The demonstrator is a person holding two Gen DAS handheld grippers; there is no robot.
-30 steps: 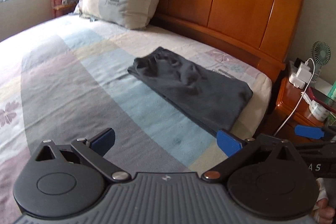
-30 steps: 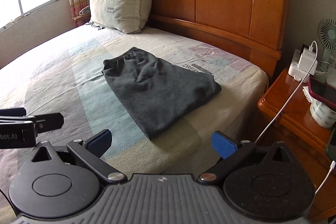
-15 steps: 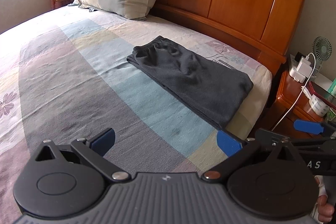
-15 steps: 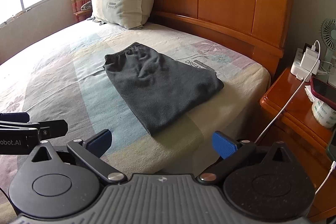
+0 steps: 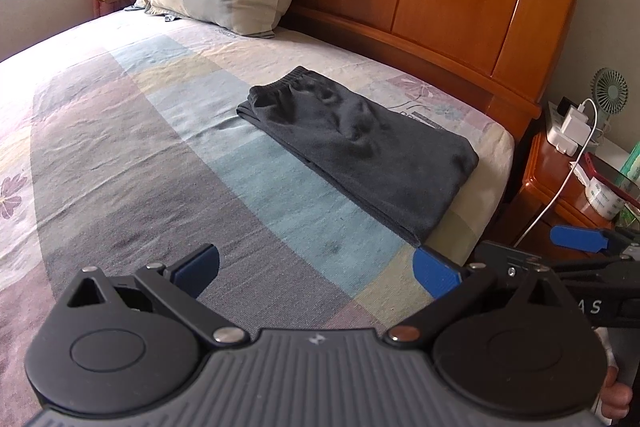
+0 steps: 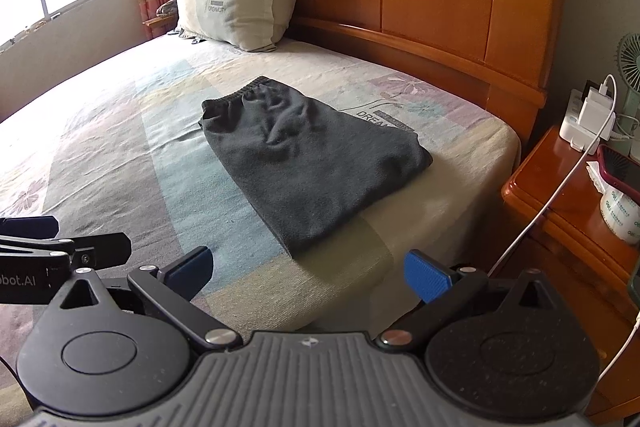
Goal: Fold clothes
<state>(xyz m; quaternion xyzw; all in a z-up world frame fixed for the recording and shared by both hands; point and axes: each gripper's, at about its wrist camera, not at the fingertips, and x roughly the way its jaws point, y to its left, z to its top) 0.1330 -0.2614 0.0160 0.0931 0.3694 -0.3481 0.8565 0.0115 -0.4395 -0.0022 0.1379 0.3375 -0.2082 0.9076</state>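
Right wrist: folded shorts (image 6: 316, 171) near bed edge (image 6: 400, 259)

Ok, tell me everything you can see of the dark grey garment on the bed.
The garment is dark grey, soft and slightly fuzzy, like knit or fleece. It lies folded into a rough rectangle, in layers that show along its edge, with a gathered elastic waistband at the end nearer the pillow. A few wrinkles sit near that band. It rests flat on the patterned bedsheet, near the bed's edge beside the nightstand. Nothing else touches it; both grippers are short of it, fingers open.
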